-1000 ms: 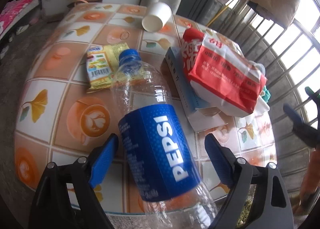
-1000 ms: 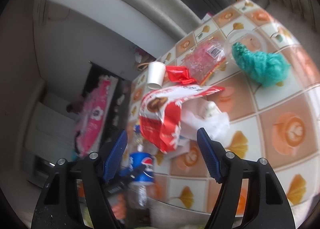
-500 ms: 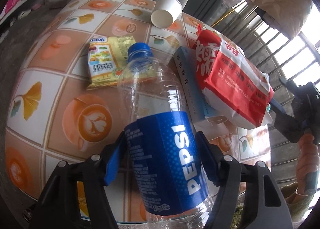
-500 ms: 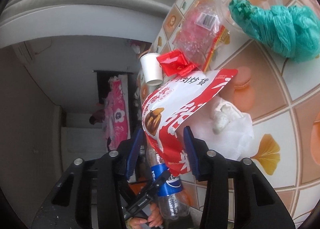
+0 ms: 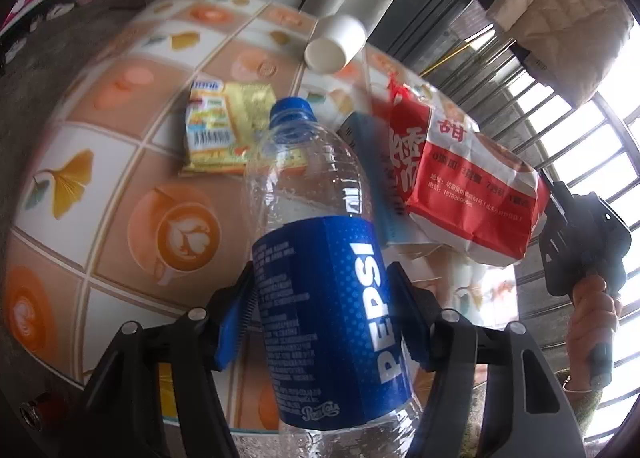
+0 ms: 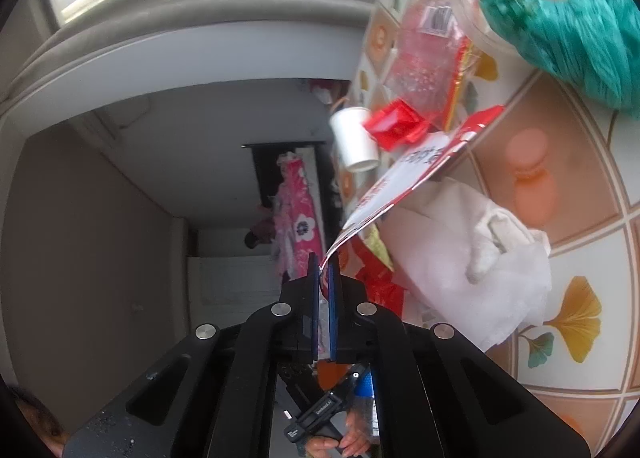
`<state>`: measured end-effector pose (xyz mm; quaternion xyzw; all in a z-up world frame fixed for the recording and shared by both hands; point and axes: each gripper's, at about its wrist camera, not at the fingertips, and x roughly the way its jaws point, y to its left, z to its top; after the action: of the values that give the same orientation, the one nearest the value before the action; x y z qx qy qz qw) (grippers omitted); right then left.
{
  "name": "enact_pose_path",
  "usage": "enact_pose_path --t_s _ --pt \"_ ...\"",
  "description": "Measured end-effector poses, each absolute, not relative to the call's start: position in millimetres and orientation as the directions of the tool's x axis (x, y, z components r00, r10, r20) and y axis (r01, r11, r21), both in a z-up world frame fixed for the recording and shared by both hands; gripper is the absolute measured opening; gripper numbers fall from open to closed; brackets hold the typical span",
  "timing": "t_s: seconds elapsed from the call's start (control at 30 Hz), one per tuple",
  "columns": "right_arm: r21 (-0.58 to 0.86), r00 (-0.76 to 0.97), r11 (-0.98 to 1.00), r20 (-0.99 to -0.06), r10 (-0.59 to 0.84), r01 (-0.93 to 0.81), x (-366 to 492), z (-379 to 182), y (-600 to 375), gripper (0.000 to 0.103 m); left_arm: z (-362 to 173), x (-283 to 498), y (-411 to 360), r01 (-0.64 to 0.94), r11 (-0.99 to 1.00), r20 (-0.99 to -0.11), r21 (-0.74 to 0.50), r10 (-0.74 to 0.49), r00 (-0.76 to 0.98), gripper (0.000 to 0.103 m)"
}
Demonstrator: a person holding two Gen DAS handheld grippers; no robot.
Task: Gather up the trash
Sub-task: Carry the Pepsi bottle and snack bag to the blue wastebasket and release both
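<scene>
Left hand-held gripper point(image 5: 322, 306) clamped on bottle point(image 5: 320, 258) over counter point(image 5: 120, 162). Right hand-held gripper point(image 6: 325, 294) pinching snack bag point(image 6: 400, 182) edge.

Left gripper point(image 5: 322, 318): jaws, wide apart 1.0 s ago, now closed against Pepsi bottle point(image 5: 320, 266), blue pads pressing both sides of label. Bottle lifted, cap end raised over yellow wrapper point(image 5: 224, 130).

Right gripper point(image 6: 324, 298): jaws, open 1.0 s ago, now pinched tight on edge of red-and-white snack bag point(image 6: 404, 186). Bag, earlier lying on box, now pulled up; its edge stretches from pads toward table point(image 6: 580, 258). White tissue point(image 6: 480, 258) beneath more exposed.
</scene>
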<state>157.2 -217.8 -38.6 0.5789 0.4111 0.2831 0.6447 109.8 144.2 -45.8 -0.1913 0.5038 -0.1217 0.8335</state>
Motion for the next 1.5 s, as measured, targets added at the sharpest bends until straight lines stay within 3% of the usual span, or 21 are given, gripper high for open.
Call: enact_pose_path --t_s 0.37,0.53,0.67,0.87,1.07,1.37,1.47,1.5 --pt "0.993 0.536 0.088 -0.030 0.844 -0.083 116.3 13.9 -259.5 0.001 18.5 88.9 112.8 0.155 0.888 -0.725 -0.432 -0.445 0.526 0.062" --pt "0.972 0.618 0.154 -0.013 0.786 -0.175 73.4 40.7 -293.0 0.001 55.2 90.7 59.3 0.337 0.851 -0.676 -0.403 -0.525 0.518 0.062" --pt "0.940 0.757 0.280 -0.036 0.652 -0.196 8.1 68.7 -353.1 0.001 71.4 98.3 -7.8 0.492 0.758 -0.645 -0.428 -0.637 0.421 0.062" --pt "0.877 0.930 0.480 -0.170 0.327 -0.009 -101.5 79.9 -429.0 0.001 66.6 99.8 -151.6 0.687 0.556 -0.647 -0.468 -0.745 0.163 0.062" --pt "0.768 0.906 0.543 -0.422 0.029 0.340 -152.3 32.0 -467.3 0.001 12.2 85.2 -301.5 0.748 0.443 -0.726 -0.494 -0.684 -0.074 0.062" --pt "0.671 0.743 0.427 -0.670 -0.001 0.606 -128.4 -95.0 -512.5 0.003 -90.7 76.5 -447.9 0.729 0.499 -0.851 -0.469 -0.476 -0.221 0.064" --pt "0.644 0.688 0.391 -0.725 0.037 0.658 -115.7 -134.2 -529.7 0.009 -123.1 74.8 -484.3 0.742 0.533 -0.894 -0.407 -0.401 -0.203 0.066" --pt "0.641 0.679 0.385 -0.733 0.050 0.664 -128.6 -139.1 -539.5 0.019 -129.8 76.9 -488.4 0.737 0.546 -0.900 -0.399 -0.386 -0.202 0.070"
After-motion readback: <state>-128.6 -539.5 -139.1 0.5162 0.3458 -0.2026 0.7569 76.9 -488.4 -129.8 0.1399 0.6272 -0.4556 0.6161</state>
